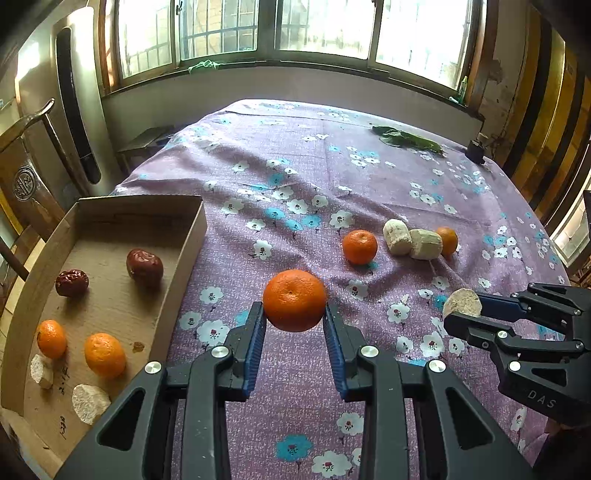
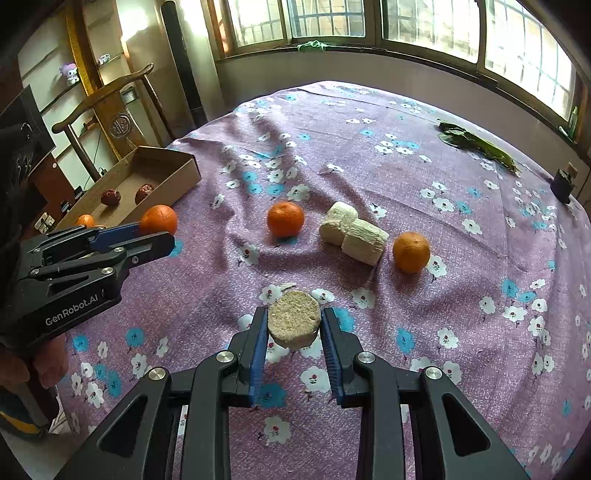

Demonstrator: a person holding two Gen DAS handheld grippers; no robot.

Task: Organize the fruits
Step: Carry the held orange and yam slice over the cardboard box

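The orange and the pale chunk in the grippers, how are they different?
The orange is round, smooth and bright; the pale chunk is a stubby, rough, beige cylinder with a flat top. The left hand-held gripper holds the orange, the right hand-held gripper the chunk. Both are pinched off the tablecloth.

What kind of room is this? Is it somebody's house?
Probably a room in a home. A table under a purple flowered cloth stands by a wide barred window, with a carved wooden armchair and a shelf holding a plush toy nearby.
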